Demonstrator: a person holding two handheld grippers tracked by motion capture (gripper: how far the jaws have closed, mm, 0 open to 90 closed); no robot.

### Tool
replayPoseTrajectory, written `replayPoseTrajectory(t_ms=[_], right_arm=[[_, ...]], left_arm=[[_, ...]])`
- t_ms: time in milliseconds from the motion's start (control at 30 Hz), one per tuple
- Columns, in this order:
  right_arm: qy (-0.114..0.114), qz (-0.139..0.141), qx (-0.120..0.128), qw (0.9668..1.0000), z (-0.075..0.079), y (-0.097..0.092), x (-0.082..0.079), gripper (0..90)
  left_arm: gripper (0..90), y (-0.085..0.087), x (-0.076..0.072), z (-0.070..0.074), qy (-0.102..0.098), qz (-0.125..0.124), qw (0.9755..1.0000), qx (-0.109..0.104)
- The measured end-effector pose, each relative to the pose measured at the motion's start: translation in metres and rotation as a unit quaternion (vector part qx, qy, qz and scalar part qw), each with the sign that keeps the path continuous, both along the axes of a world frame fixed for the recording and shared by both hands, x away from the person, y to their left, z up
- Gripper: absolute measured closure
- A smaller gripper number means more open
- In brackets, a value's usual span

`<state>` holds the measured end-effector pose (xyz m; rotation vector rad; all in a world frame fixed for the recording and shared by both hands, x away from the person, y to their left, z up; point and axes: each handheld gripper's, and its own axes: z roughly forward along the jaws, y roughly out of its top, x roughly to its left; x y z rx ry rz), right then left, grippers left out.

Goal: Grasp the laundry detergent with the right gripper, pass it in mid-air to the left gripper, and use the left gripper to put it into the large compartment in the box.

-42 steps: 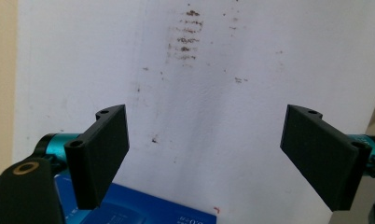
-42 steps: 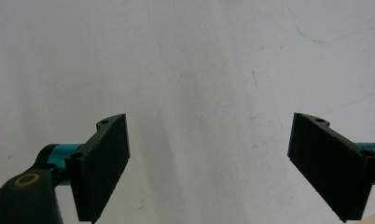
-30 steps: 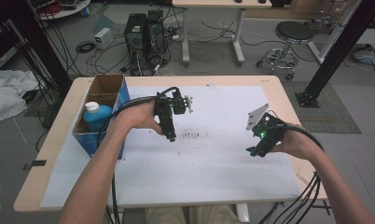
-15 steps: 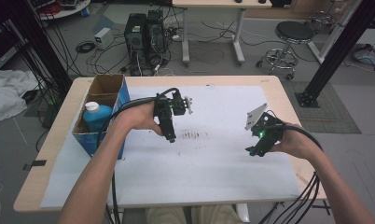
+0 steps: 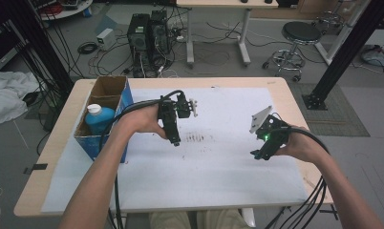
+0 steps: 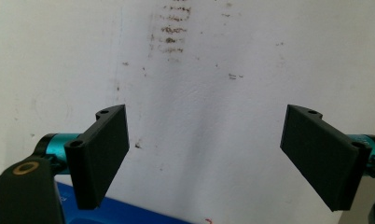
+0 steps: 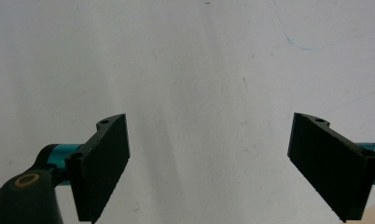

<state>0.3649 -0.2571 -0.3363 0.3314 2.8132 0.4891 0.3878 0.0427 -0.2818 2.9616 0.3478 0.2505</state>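
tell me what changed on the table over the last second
Nothing visibly changed. The left gripper and right gripper hover over the white sheet where they were, jaws wide open and empty. The blue bottle sits in the box as before.

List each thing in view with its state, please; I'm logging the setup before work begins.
Left hand-held gripper: open, nothing between the jaws, held over the white sheet.
Right hand-held gripper: open, empty, over the sheet.
Blue bottle: upright in the box, white cap on.
Cardboard box: open-topped, at the table's left edge.
White sheet: flat on the table, smudged with dark marks near the middle.
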Motion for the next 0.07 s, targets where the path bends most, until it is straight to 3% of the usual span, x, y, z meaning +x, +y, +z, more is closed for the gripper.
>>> replayPoseTrajectory(t_ms=[67], right_arm=[[-0.001,0.0,-0.001,1.0,0.0005,0.0005,0.0004,12.0]], left_arm=[[15.4,0.0011,-0.0007,0.0002,0.0,0.0,1.0,0.002]])
